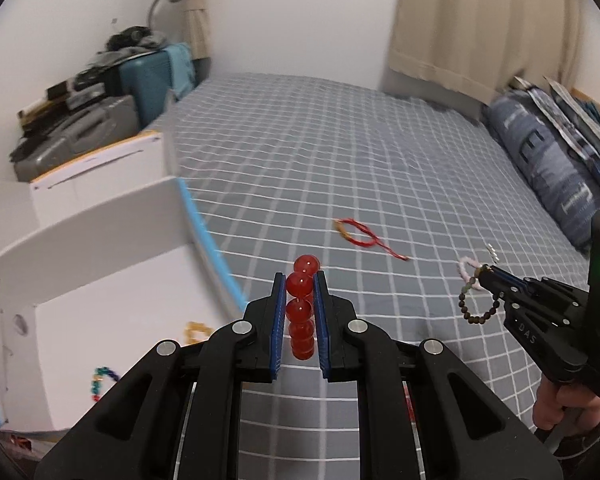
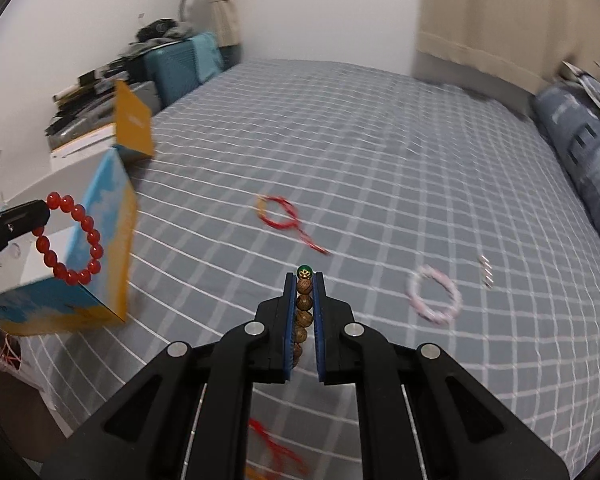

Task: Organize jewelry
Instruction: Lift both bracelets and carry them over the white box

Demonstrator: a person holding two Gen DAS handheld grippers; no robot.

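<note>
Grey checked bed (image 2: 380, 152); red cord bracelet (image 2: 278, 212), pink bead bracelet (image 2: 434, 296), box (image 2: 100, 240) lying on it

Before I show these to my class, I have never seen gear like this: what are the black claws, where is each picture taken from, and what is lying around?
They are two hand-held grippers, one in each of a person's hands, each with a camera looking along its fingers. In the left camera's picture the left gripper is shut on a red bead bracelet. In the right camera's picture the right gripper is shut on a brown wooden bead bracelet with one green bead. Each gripper also shows at the edge of the other's picture. Below is a bed with a grey checked sheet. On it lie a red string bracelet, a pink bead bracelet and some small silver pieces, too blurred to name. A white open box at the left already holds a few pieces.
</note>
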